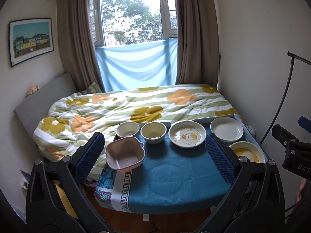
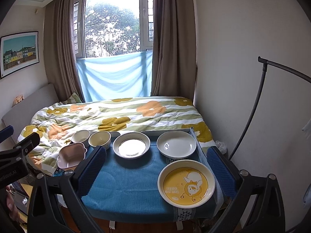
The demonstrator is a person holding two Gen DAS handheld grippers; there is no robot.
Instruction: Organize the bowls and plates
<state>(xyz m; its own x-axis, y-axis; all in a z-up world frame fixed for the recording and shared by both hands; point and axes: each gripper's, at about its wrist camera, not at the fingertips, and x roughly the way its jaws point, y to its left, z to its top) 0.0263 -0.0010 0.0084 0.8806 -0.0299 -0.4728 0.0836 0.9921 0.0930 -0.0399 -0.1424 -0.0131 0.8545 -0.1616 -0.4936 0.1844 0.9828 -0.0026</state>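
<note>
On a small table under a blue cloth (image 1: 175, 178) stand a pink square bowl (image 1: 125, 156) at the left edge, two cream round bowls (image 1: 127, 129) (image 1: 153, 132), a duck-print shallow bowl (image 1: 187, 134), a white plate (image 1: 226, 129) and a yellow duck plate (image 1: 246, 152). My left gripper (image 1: 155, 157) hangs open above the cloth's near half, holding nothing. In the right wrist view, my right gripper (image 2: 157, 167) is open too, and the yellow duck plate (image 2: 186, 182) lies between its fingers, nearer the right finger (image 2: 221, 169). Behind that plate sits the white plate (image 2: 176, 144).
A bed with a flowered quilt (image 1: 136, 104) runs directly behind the table. A shallow tray wall (image 1: 238, 116) borders the plates at the back right. A black curved stand (image 2: 252, 106) and a white wall lie to the right. The pink bowl (image 2: 72, 155) overhangs the table's left edge.
</note>
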